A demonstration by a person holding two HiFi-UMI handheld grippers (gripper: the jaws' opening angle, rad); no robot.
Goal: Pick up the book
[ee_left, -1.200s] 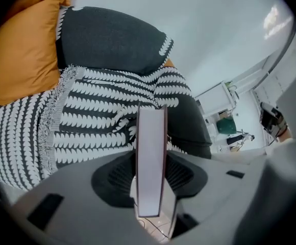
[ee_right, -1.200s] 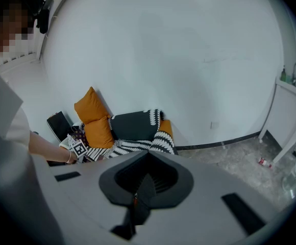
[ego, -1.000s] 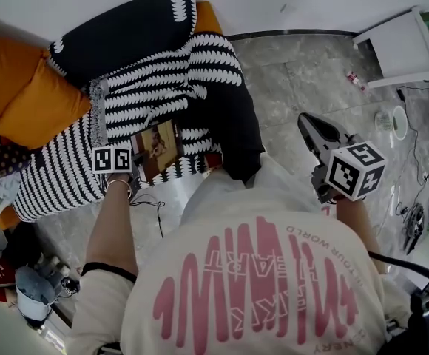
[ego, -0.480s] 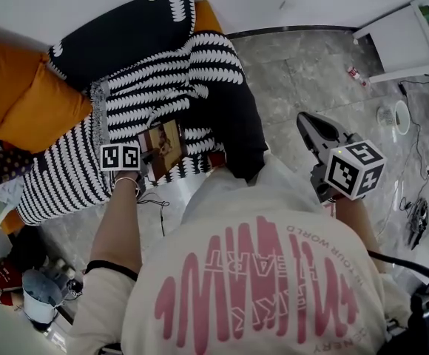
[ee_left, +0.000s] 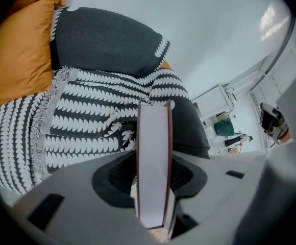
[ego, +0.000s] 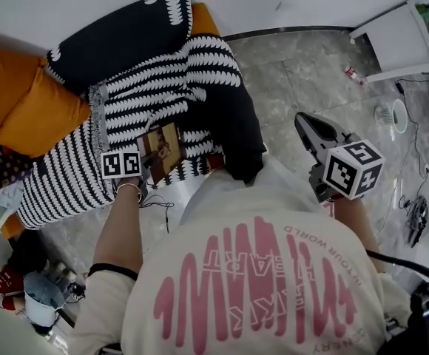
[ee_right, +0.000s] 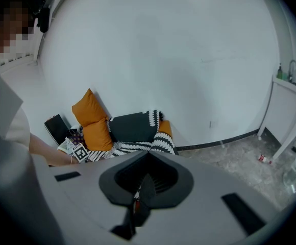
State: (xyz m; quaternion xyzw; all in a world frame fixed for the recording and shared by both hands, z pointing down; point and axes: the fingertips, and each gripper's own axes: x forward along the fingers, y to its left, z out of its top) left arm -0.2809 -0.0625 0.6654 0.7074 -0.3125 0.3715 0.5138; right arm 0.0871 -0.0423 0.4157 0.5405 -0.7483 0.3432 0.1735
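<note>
– Left gripper [ego: 145, 166]: condition and contents?
– Pinching one book [ego: 163, 148]. In the left gripper view the book [ee_left: 154, 162] stands edge-on between the jaws. Its pale page block faces the camera, with a reddish cover on each side, and both jaws press against it.
– Location of the book?
– Head view: over the near edge of the throw [ego: 163, 72], which is black with rows of white leaf shapes. The pictured cover faces up, tilted. Whether the book touches the throw or hangs clear of it, cannot tell.
– Item two, right gripper [ego: 304, 123]?
– Jaws pressed together, with nothing between them in the right gripper view. Held out over the floor [ego: 303, 72], on the other side of the person's body and well apart from the book. Marker cube [ego: 355, 170] at its rear, black-and-white squares showing.
– Soft furnishings?
– Two orange cushions [ego: 22, 102] at the left of the throw, touching it. One dark cushion [ego: 126, 32] with a white-patterned border, at the throw's top end against the white wall.
– Floor and beyond?
– Floor is grey and marbled. One white stand [ego: 403, 46] at upper right, by the wall. Cables [ego: 414, 161] trail along the right edge.
– Person?
– Seen from above: pale shirt [ego: 259, 294] with pink print and a bare left forearm. Bracelet [ego: 129, 188] on the left wrist, just behind the hand-held unit.
</note>
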